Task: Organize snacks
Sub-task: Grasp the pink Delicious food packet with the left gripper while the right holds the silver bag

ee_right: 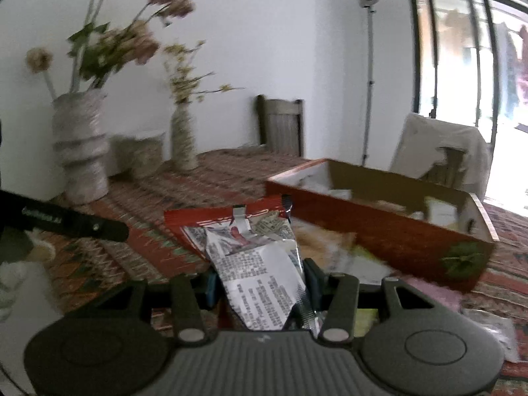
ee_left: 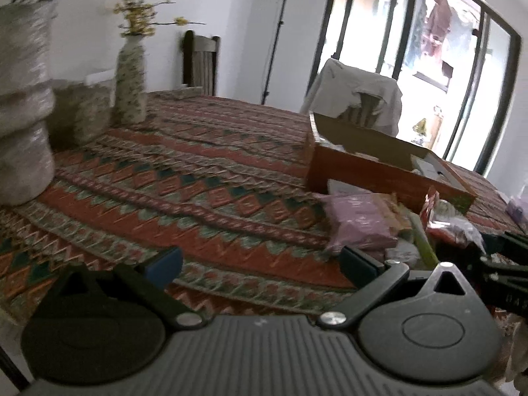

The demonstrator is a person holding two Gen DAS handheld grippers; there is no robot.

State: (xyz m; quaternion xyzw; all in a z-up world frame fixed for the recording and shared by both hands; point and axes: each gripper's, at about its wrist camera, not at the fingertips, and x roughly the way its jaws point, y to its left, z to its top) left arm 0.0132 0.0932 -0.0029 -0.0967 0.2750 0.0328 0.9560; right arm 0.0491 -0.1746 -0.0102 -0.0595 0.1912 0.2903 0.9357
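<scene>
Snack packet (ee_right: 260,264), red at the top with a silver, printed back, sits between the fingers of the right gripper (ee_right: 262,285), whose jaws are closed on its lower half; the packet stands raised in front of the patterned tablecloth (ee_right: 211,178). Only the right wrist view shows this grip. Behind and to the right of the packet lies the open red box (ee_right: 389,234), long and shallow, with pale items inside that are too blurred to name. Loose wrappers lie on the cloth between the packet and the near wall of the box, among them orange and yellow-green ones.

The left wrist view shows the left gripper (ee_left: 260,260) with its jaws wide apart and nothing between them, above bare cloth. To its right, a pink packet (ee_left: 359,221) rests on the cloth just in front of the box (ee_left: 379,171), with other wrappers heaped beside it. The right gripper's dark frame (ee_left: 501,264) enters at the right edge of this view; the held packet cannot be made out there.

Both views show a tall pale vase (ee_right: 81,151), a slim vase of yellow sprigs (ee_right: 183,142), a wooden chair (ee_right: 283,125) at the far side, and a second chair draped in light fabric (ee_right: 442,151) by the bright window (ee_right: 462,52). The right wrist view alone shows a lamp stand (ee_right: 368,66) against the wall.
</scene>
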